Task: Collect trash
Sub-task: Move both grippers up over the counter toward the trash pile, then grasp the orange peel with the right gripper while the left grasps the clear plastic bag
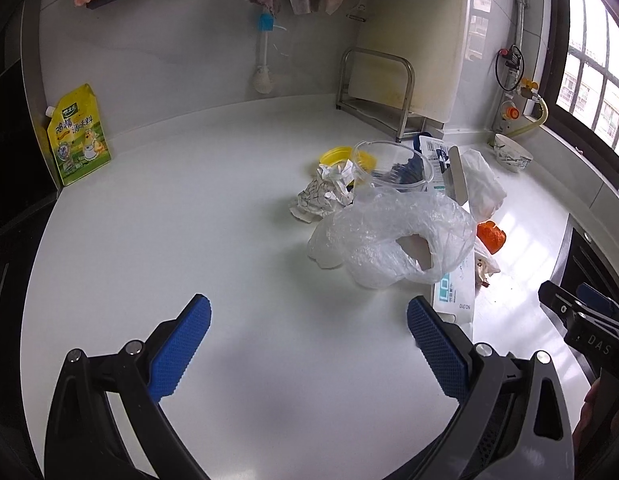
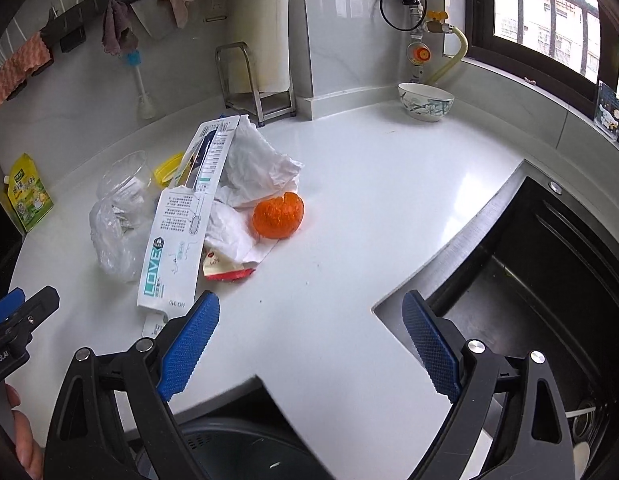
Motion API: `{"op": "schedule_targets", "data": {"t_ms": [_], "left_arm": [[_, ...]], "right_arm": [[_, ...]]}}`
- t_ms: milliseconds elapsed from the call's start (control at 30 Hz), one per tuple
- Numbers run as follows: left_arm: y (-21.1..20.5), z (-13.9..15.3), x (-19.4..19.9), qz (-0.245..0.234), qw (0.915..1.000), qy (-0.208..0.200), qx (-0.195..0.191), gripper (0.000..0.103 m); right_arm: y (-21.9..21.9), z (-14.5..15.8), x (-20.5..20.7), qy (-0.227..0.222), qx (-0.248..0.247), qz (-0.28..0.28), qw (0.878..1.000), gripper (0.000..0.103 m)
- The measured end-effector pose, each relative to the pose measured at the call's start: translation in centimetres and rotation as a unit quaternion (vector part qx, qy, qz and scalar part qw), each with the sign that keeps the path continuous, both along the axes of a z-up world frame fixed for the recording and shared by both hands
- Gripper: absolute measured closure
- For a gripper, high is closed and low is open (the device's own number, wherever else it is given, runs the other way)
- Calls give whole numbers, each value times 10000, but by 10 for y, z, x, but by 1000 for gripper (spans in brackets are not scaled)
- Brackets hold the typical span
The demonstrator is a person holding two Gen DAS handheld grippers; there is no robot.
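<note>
both grippers hang above the white table (image 1: 189,220) with jaws spread apart, holding nothing: left gripper (image 1: 308,322), right gripper (image 2: 310,316). ahead lies a trash heap: crumpled clear plastic bag (image 1: 393,236), long "love" paper package (image 2: 173,236), white tissue (image 2: 257,164), orange peel (image 2: 278,216), red-and-white wrapper (image 2: 225,266). right of it, a dark sink (image 2: 549,280).

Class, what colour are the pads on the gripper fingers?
Blue, with a fine knurled texture, on black fingers; clearest in the right wrist view.
</note>
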State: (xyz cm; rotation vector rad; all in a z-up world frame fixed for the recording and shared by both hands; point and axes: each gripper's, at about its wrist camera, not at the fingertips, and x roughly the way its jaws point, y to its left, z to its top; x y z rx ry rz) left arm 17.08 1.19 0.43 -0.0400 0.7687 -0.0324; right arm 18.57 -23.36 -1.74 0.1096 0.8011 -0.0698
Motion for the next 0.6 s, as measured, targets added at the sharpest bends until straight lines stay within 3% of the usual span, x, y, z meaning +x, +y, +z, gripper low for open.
{"op": "schedule_targets", "data": {"t_ms": [300, 600], "left_arm": [[-12, -8, 22, -127, 9999, -70, 80, 6], [-18, -15, 38, -149, 9999, -47, 7, 6]], "right_arm": [[-9, -20, 53, 165, 214, 64, 9996, 15], [-4, -29, 86, 236, 20, 132, 9996, 15]]}}
